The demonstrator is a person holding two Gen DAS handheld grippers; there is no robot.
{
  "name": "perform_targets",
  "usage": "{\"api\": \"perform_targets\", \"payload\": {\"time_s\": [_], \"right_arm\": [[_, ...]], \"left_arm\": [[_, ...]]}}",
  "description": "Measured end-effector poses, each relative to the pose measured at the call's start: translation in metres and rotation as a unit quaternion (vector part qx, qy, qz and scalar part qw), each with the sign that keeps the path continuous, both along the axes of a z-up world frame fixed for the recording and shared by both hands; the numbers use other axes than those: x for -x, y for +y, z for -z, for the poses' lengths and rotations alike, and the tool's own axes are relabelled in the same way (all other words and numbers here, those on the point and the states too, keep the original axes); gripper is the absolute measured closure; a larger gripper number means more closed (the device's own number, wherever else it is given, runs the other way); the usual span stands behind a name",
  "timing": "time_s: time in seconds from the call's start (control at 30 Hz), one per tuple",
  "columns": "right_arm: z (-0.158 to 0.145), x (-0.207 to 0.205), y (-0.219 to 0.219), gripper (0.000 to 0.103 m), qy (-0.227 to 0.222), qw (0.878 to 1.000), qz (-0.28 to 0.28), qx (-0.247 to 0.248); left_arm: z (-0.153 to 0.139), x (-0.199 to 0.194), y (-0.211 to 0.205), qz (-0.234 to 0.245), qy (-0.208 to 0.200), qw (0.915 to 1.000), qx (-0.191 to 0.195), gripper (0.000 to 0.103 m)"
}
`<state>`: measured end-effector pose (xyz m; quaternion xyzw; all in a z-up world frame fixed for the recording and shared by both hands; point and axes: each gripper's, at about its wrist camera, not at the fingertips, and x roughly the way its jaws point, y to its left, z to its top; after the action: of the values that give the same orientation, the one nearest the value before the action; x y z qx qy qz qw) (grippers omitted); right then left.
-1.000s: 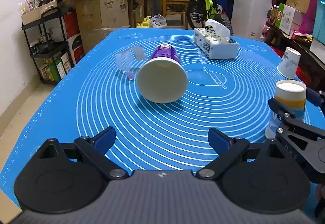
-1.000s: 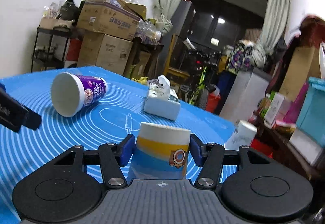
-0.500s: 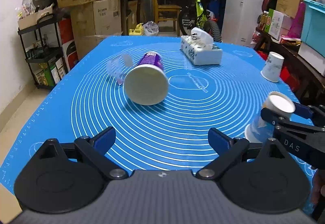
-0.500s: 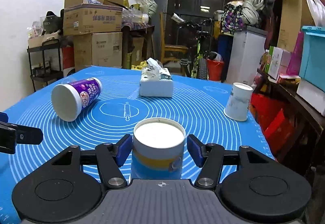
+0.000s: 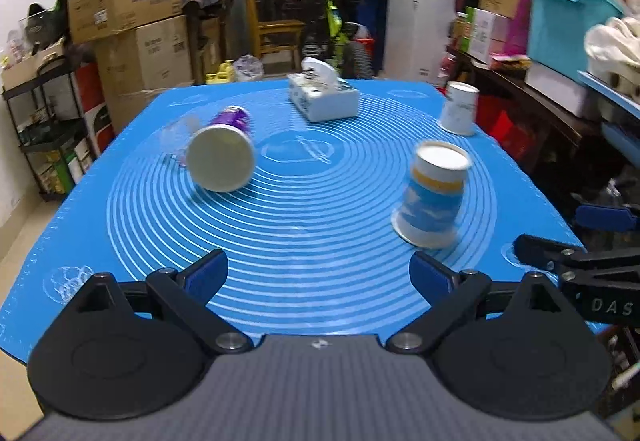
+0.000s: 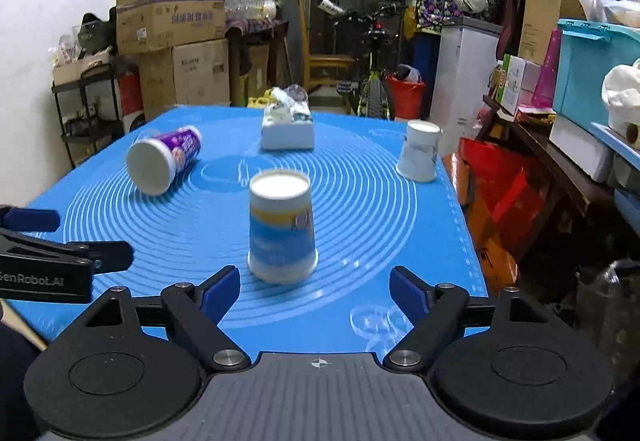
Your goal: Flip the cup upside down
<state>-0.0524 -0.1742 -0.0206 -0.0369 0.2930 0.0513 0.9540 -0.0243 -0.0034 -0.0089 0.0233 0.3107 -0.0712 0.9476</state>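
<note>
A blue and yellow paper cup (image 6: 282, 227) stands upside down on the blue mat (image 6: 360, 201), base up; it also shows in the left wrist view (image 5: 434, 193). My right gripper (image 6: 315, 287) is open and empty, just behind the cup and apart from it. My left gripper (image 5: 318, 273) is open and empty over the mat's near edge. A purple cup (image 5: 224, 153) lies on its side at the left, base toward me; it also shows in the right wrist view (image 6: 164, 159).
A white cup (image 6: 418, 151) stands upside down at the mat's right edge. A tissue box (image 6: 286, 123) sits at the back. A clear plastic cup (image 5: 176, 133) lies beside the purple cup. Boxes, shelves, a bicycle and bins surround the table.
My right gripper has opened, let go of the blue and yellow cup and pulled back. The cup now stands upside down on the mat. My left gripper has drawn back a little.
</note>
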Motion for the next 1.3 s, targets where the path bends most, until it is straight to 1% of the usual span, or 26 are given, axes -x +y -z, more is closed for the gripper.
{"api": "perform_targets", "payload": {"time_s": [0.17, 0.33, 0.43, 1.3], "right_arm": [[0.004, 0.016, -0.004, 0.019, 0.015, 1.000, -0.003, 0.005], [0.008, 0.020, -0.007, 0.019, 0.032, 0.999, 0.002, 0.004], [0.011, 0.020, -0.009, 0.019, 0.038, 0.999, 0.003, 0.002], [0.012, 0.017, -0.012, 0.019, 0.047, 0.999, -0.004, 0.000]], "left_arm": [[0.004, 0.009, -0.008, 0.020, 0.006, 0.9998, -0.004, 0.006], [0.008, 0.013, -0.008, 0.021, 0.019, 0.9996, 0.001, 0.006], [0.009, 0.014, -0.009, 0.020, 0.021, 0.9996, -0.003, 0.006], [0.012, 0.015, -0.008, 0.013, 0.028, 0.9995, -0.013, 0.006]]}}
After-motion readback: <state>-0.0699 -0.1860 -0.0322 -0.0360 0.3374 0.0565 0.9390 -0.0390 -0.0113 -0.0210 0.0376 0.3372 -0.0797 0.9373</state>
